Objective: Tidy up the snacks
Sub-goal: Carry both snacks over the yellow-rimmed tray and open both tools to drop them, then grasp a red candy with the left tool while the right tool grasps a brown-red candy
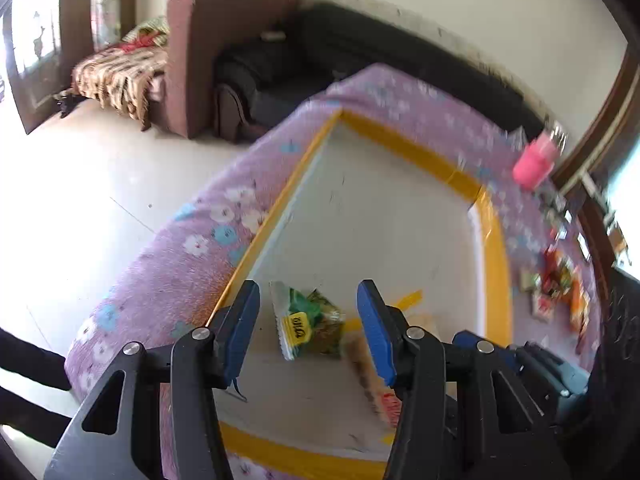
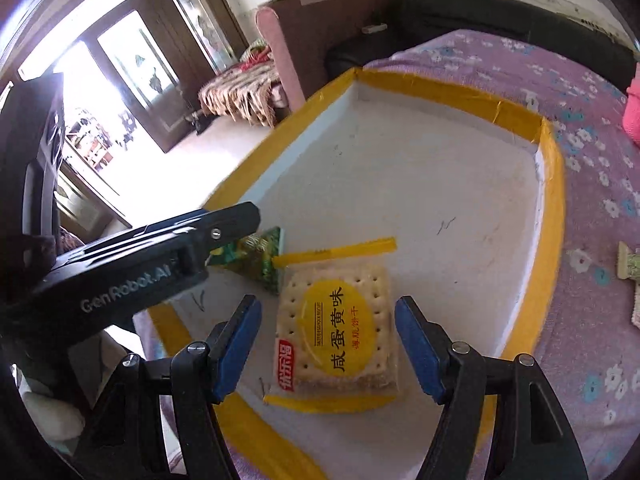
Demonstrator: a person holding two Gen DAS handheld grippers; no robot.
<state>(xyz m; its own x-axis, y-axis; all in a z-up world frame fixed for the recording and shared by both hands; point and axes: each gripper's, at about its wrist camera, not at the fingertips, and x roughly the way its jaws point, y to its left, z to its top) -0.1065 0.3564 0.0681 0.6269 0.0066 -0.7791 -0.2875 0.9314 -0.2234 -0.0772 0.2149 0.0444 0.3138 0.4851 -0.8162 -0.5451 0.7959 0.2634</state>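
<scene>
Yellow tape edges the white tray (image 2: pixel 552 200) that sits on a purple flowered cloth (image 2: pixel 592 92), and both snacks lie on its floor near the close end. The cracker packet (image 2: pixel 338 332), clear film over square biscuits with a yellow round label, lies flat between the fingers of the right gripper (image 2: pixel 328 344), whose jaws stand wide and clear of the packet on both sides. Just beside it, touching at a corner, lies the smaller green packet (image 1: pixel 310 326), and the left gripper (image 1: pixel 308 328) hovers over that one, jaws partly apart with nothing pressed between the pads. Both packets look light. The crackers are likely stiff as a stack but brittle, so a grip across the two flat sides of the stack, gentle, should suit better than pinching the crimped film ends, which may slip. The green packet seems soft and puffy; taking it across its middle should hold, though the glossy film could slide. More snacks (image 1: pixel 560 288) lie on the cloth well apart from the tray.
</scene>
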